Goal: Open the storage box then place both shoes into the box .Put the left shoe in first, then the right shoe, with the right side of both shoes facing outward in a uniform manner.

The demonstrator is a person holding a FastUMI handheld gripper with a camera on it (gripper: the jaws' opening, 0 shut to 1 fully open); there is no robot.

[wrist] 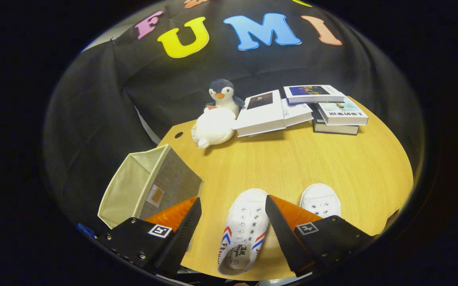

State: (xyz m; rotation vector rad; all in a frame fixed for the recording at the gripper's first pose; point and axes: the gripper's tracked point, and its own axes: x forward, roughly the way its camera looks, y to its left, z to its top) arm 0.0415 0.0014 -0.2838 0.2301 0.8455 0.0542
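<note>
From the gripper view, the gripper (233,206) hangs above the near part of a round wooden table (312,167) with its two fingers spread wide apart and nothing pressed between them; one white shoe (245,228) lies on the table in the gap between the fingers, toe pointing away, its lace eyelets and red and blue side stripes showing, its opening toward the near edge; the shoe sits closer to the right-hand finger, though whether that finger touches it I cannot tell; the second white shoe (321,200) lies just beyond the right-hand finger, only its toe and a few eyelets visible past it, a little apart from the first; the storage box (149,182), a fabric one with a pale lining and grey outer wall, stands at the table's left edge just beyond the left-hand finger, tilted, its top open; farther back, a plush penguin (222,94) stands behind a white plush toy (214,127); beside them, well apart from the shoes, several books (304,109) lie overlapping and stacked.
</note>
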